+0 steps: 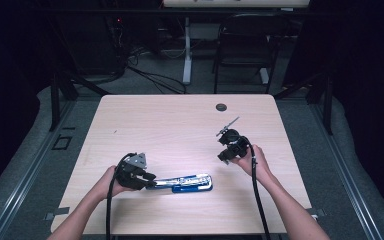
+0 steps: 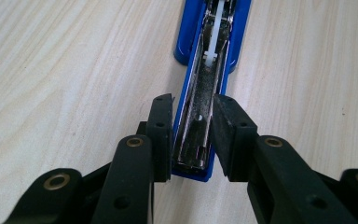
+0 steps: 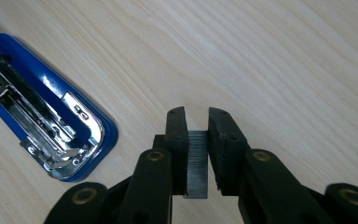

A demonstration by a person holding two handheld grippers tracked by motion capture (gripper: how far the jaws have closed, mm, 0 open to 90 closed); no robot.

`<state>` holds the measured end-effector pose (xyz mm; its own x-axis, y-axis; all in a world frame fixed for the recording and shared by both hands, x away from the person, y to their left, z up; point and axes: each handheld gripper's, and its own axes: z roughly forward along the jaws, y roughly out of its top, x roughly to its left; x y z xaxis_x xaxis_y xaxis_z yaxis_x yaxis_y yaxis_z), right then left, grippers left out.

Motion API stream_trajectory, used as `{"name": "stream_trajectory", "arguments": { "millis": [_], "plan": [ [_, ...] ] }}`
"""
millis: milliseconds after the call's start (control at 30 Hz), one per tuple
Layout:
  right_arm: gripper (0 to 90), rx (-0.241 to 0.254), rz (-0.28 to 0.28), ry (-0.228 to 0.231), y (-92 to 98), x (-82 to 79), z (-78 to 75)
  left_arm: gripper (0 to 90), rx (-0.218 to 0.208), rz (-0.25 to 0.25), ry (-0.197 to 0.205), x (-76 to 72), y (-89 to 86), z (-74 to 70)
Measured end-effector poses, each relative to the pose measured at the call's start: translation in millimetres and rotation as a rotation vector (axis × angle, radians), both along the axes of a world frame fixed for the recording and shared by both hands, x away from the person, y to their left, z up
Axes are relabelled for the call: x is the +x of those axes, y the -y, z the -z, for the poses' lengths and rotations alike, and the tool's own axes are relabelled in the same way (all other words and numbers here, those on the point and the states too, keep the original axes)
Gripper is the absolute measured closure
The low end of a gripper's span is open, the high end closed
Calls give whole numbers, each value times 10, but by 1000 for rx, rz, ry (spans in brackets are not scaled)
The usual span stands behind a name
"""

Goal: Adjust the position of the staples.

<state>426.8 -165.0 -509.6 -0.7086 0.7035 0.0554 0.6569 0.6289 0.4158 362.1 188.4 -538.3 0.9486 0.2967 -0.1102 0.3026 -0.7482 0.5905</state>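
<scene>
Two hand-held grippers work over a pale wooden desk (image 1: 180, 120) in the high view. The left gripper (image 1: 147, 179) lies low near the front edge, its jaws closed on the near end of a blue stapler (image 1: 186, 183) that is folded open flat, its long body stretching away to the right across the desk. The right gripper (image 1: 226, 136) hangs above the desk's right half, well apart from the stapler, with a cable trailing back along the person's forearm. A small dark round grommet (image 1: 221, 107) sits near the desk's far edge, and a black chair (image 1: 245, 45) stands on the floor beyond. In the left gripper view, the left gripper (image 2: 193, 123) clamps the stapler (image 2: 200, 116) from both sides, the pads pressing on the blue base and the metal channel at its near end; the rest of the stapler runs straight away toward the top of the view, with a white pusher visible in the channel. In the right gripper view, the right gripper (image 3: 196, 126) is closed on a grey strip of staples (image 3: 197, 163), held upright between the pads above bare wood. The open stapler (image 3: 46, 126) lies to the left, its chrome inside facing up.
</scene>
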Motion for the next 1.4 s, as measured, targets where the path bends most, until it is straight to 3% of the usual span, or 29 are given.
{"name": "stream_trajectory", "arguments": {
  "millis": [100,133,167,400,433,500,667,833,1167,1400],
  "plan": [
    [789,8,-19,-3,-25,-14,-26,698,1,-1,1,-2,2,-2],
    [789,15,-19,-2,-31,-20,-27,699,20,-7,12,-8,4,-13],
    [789,18,-26,-3,-37,-25,-36,698,5,-1,5,-5,4,-5],
    [789,27,-61,4,-92,-57,-89,698,19,-4,13,-6,4,-13],
    [789,40,-64,5,-102,-62,-92,698,0,3,2,1,3,-1],
    [789,55,-69,2,-123,-76,-104,698,20,-3,13,-6,6,-14],
    [789,47,-107,1,-174,-104,-142,699,7,1,10,-10,12,-11],
    [789,77,-128,9,-265,-146,-182,698,5,-3,6,-8,6,-8],
    [789,65,-168,23,-359,-116,-281,697,-1,1,2,7,5,-2],
    [789,81,-183,13,-413,-97,-210,698,-1,6,3,13,5,-4]
  ]
}}
